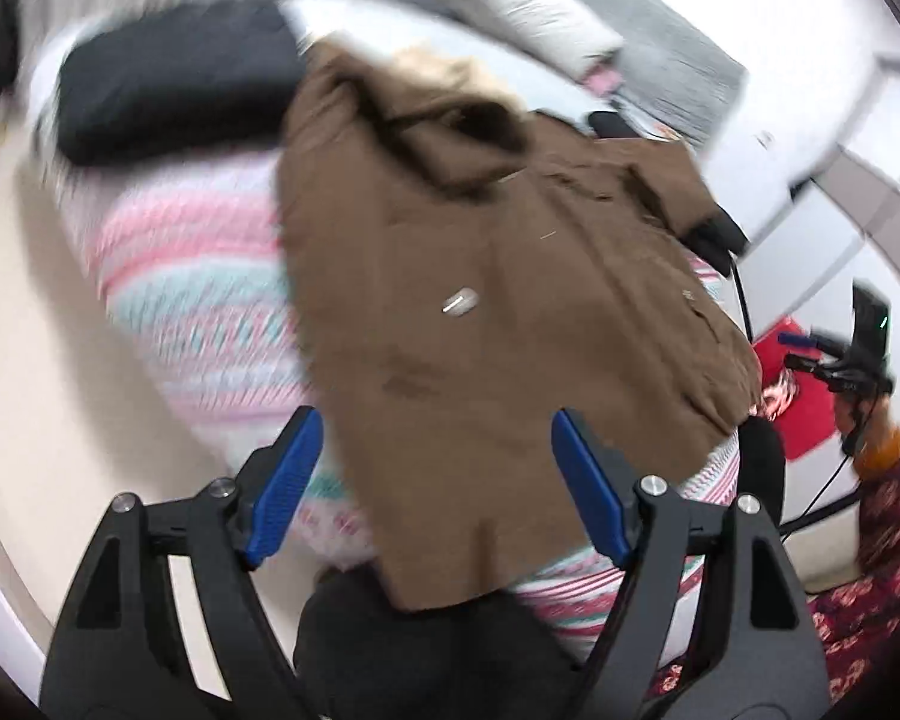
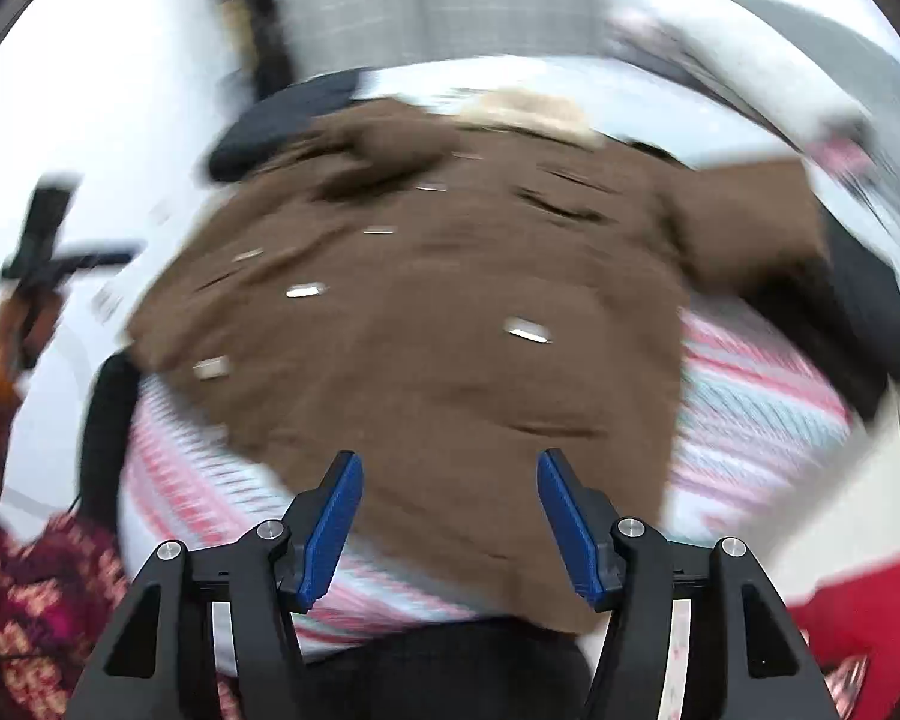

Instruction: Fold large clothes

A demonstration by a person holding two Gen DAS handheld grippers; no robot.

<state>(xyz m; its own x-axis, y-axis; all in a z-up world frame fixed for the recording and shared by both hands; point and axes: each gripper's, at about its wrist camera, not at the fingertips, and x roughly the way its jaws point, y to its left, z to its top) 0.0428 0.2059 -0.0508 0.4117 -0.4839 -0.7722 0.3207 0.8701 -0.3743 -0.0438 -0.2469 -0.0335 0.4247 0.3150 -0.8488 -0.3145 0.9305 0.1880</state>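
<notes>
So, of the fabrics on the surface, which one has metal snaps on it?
The brown coat. Its plain brown cloth carries several shiny snaps; the blanket under it is striped pink and teal, and the dark item behind has none visible.

Premises: a domestic bedroom. Evidence: a bed with a pink, white and teal patterned bedspread, a brown coat spread over it, a dark pillow or cushion toward the far end, and pale curtains behind. Light flooring lies alongside the bed. Both views are motion-blurred.
</notes>
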